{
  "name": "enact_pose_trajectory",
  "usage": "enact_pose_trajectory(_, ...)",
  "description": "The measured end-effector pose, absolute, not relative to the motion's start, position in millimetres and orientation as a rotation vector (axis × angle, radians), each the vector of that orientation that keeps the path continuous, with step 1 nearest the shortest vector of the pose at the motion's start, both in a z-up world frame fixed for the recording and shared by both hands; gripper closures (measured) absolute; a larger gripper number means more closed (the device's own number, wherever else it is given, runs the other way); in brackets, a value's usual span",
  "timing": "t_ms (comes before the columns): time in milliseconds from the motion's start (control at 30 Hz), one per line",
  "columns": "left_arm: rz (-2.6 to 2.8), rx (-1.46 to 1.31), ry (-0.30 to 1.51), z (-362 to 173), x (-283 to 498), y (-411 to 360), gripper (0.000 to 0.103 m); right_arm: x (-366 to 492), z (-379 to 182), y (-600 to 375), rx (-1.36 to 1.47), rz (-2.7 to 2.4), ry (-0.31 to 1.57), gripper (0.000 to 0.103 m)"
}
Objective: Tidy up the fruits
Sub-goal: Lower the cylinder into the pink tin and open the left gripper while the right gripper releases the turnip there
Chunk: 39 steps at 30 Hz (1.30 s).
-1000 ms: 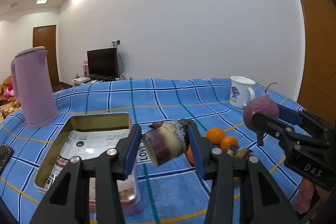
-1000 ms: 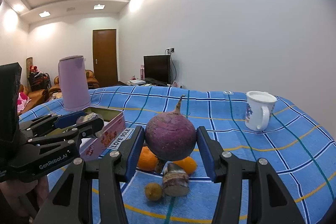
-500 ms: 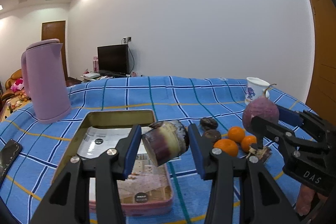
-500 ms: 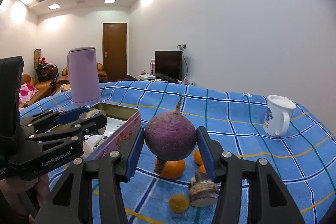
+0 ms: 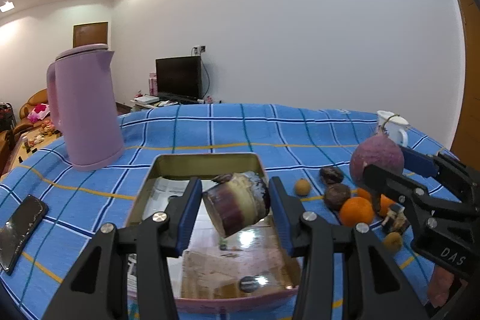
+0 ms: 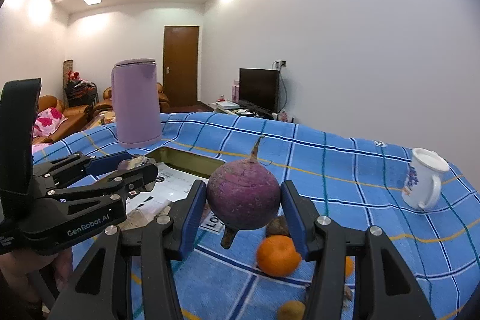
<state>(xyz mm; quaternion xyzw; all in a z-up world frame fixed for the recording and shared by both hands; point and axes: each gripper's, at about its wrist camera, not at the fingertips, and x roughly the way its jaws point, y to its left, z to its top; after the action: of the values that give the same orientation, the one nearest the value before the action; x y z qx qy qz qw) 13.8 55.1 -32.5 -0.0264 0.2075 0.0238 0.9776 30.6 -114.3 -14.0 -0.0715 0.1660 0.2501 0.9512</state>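
**Both grippers loaded over the tin**

Left gripper [image 5: 235, 207] is clamped on a cut purple-and-cream chunk [image 5: 237, 204], held tilted directly above the open tin [image 5: 207, 162]. Right gripper [image 6: 243, 210] is closed around the round purple root [image 6: 243, 200], tail up, just right of the tin, so the left is nearer. Oranges [image 5: 357, 210] lie right of the tin on the tabletop [image 5: 270, 128].

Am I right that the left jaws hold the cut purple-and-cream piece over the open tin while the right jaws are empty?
Not quite: the right gripper is not empty. Its jaws clamp the round purple root, as the right wrist view shows. The left gripper does hold the cut piece over the open tin.
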Motion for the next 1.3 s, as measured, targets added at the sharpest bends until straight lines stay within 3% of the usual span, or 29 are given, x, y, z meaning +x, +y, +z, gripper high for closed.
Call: enact_pose_trajectory(1300, 0.143, -0.038, 0.62, -54, 55, 121, 0.055, 69, -36, -26, -0.236, 0.655, 0.454, 0.05)
